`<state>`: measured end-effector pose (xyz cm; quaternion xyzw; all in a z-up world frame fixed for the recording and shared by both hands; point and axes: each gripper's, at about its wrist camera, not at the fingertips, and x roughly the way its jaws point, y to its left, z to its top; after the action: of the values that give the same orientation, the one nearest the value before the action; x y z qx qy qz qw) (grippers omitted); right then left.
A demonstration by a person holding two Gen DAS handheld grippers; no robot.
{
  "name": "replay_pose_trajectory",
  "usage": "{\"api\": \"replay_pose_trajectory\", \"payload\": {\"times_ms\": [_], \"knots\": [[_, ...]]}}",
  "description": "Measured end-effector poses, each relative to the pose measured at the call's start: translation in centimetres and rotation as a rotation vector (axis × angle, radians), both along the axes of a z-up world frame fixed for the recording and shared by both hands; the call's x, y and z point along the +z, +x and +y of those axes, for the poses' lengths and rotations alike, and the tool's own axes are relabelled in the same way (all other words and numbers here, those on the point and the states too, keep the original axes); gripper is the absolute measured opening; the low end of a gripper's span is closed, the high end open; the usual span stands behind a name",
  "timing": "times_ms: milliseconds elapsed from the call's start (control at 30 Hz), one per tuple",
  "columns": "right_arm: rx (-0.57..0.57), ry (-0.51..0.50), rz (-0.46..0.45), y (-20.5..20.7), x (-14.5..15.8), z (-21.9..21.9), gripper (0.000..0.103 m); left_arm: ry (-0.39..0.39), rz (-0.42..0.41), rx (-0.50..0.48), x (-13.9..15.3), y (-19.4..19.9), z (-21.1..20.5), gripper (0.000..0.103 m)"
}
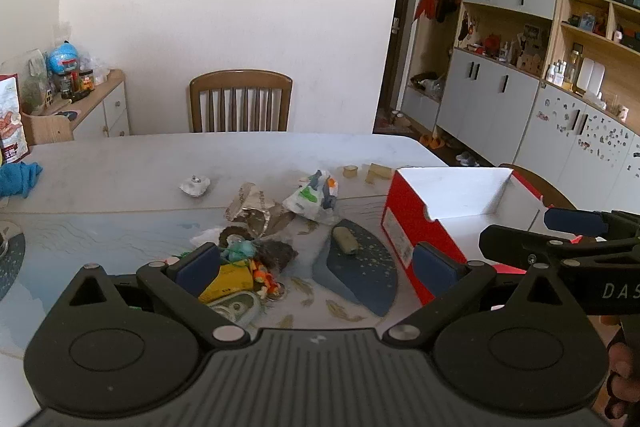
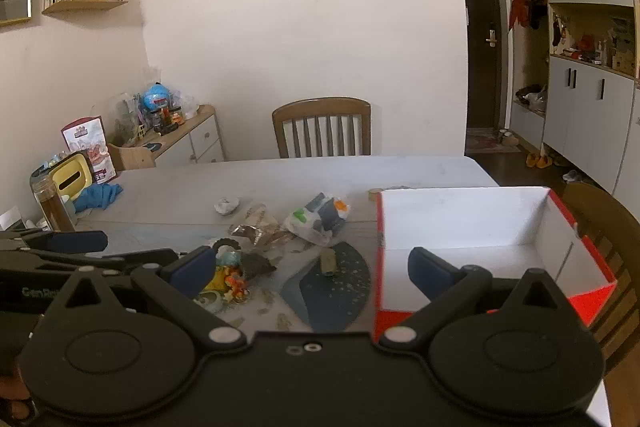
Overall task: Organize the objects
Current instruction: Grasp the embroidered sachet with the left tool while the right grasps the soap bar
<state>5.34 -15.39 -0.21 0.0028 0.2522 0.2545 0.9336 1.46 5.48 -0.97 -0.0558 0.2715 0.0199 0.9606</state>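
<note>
A red box with a white inside (image 1: 460, 203) (image 2: 472, 227) stands open and empty at the table's right. A heap of small items lies left of it: a foil wrapper (image 1: 256, 207) (image 2: 256, 229), a plastic packet (image 1: 316, 197) (image 2: 320, 217), a yellow pack (image 1: 230, 281), small toys (image 2: 230, 273) and a beige roll (image 1: 346, 241) (image 2: 327, 263) on a dark fan-shaped mat (image 1: 360, 275) (image 2: 332, 287). My left gripper (image 1: 316, 267) is open and empty above the heap. My right gripper (image 2: 312, 267) is open and empty, between heap and box.
A crumpled white wrapper (image 1: 195, 185) (image 2: 226, 206) lies farther back. Tape rolls (image 1: 351, 171) sit behind the box. A blue cloth (image 1: 18, 177) (image 2: 98, 197), a jar (image 2: 50, 203) and a tissue box (image 2: 74, 179) are at the left. A wooden chair (image 1: 240, 101) (image 2: 322, 127) stands opposite.
</note>
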Motion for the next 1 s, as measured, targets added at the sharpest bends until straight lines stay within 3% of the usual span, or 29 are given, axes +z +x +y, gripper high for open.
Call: {"api": "replay_pose_trajectory", "payload": {"times_ms": [467,733,1000], "knots": [[-0.004,-0.039,0.038,2.4,-0.5,5.0,0.102,-0.004,0.039,-0.02,-1.1,2.8,5.2,0.103],[-0.009,-0.085,0.132,5.2,-2.8,7.8,0.101,0.002,0.102,-0.038,-3.9,5.0,8.7,0.103],[-0.035,-0.139,0.175,8.8,-5.0,10.1,0.097,0.0,0.192,0.007,-7.5,7.7,12.5,0.103]]}}
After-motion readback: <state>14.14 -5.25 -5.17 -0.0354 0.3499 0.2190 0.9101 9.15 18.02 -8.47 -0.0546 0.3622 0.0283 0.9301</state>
